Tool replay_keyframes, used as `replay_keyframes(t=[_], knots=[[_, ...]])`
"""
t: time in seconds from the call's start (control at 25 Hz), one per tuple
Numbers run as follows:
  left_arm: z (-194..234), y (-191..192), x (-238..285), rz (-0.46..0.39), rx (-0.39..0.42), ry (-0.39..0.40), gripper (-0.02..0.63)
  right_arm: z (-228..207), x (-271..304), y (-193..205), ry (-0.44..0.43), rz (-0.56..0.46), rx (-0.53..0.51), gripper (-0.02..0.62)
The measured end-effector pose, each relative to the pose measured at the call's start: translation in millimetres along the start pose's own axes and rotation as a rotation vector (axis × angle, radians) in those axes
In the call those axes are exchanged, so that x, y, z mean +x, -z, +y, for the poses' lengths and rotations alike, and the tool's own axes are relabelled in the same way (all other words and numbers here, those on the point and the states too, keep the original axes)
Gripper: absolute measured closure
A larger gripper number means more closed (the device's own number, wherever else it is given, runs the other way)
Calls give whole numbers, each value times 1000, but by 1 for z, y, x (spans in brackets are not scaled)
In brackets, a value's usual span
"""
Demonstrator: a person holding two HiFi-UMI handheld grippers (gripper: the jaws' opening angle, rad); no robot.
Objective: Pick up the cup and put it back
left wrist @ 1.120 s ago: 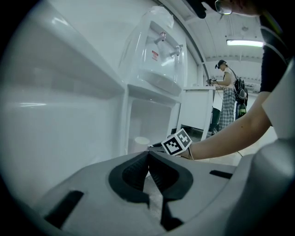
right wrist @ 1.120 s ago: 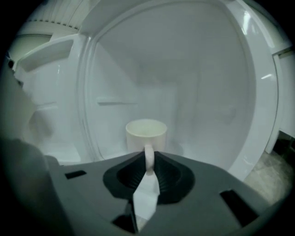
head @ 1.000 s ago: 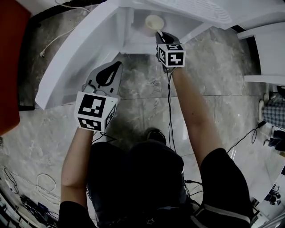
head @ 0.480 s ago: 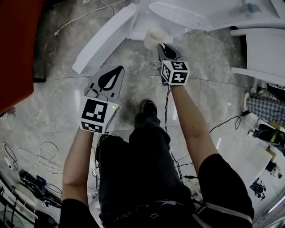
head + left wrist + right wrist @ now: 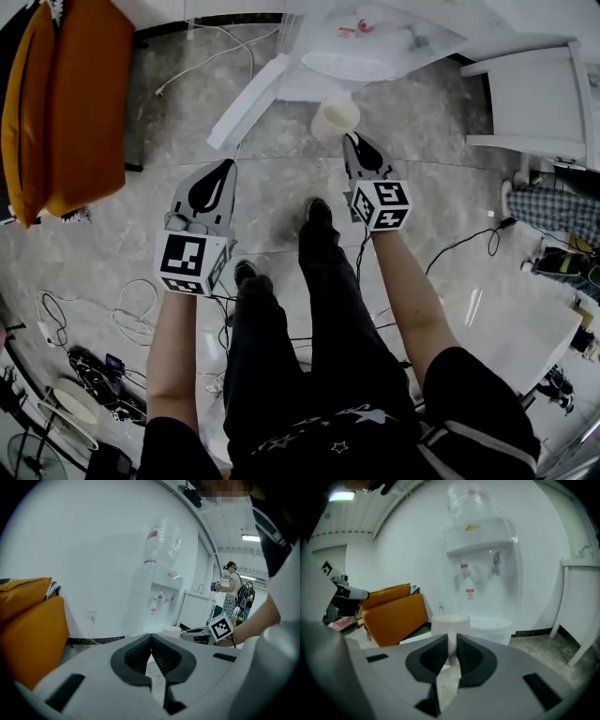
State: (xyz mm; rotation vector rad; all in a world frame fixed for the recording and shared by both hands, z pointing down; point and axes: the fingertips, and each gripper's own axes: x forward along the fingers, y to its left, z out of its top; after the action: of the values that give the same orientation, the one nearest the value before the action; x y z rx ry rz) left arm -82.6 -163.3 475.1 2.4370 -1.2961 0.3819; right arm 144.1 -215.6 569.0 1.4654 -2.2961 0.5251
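We had backed off from the water dispenser [image 5: 361,52], and open floor [image 5: 450,187] now lay all round. Left gripper [image 5: 225,169] hung empty, jaws together. Right gripper [image 5: 350,141] clamped the cup [image 5: 335,119], lifted clear of the dispenser; only its own view showed the pinched near side.

The cup [image 5: 335,119] sits in the right gripper [image 5: 353,142] at 12 o'clock, before the dispenser [image 5: 361,42]. The left gripper [image 5: 223,169] is at 11, sofa [image 5: 70,103] at 10, cabinet [image 5: 530,94] at 2.
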Motion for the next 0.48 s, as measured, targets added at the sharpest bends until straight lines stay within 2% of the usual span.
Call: replay_keyframes(t=[0.28, 0.48], knots=[[-17, -90, -76, -77, -45, -32, 597, 27, -92, -96, 25, -93, 41, 549], [-39, -122, -129, -112, -59, -2, 597, 46, -149, -155, 78, -164, 48, 549]])
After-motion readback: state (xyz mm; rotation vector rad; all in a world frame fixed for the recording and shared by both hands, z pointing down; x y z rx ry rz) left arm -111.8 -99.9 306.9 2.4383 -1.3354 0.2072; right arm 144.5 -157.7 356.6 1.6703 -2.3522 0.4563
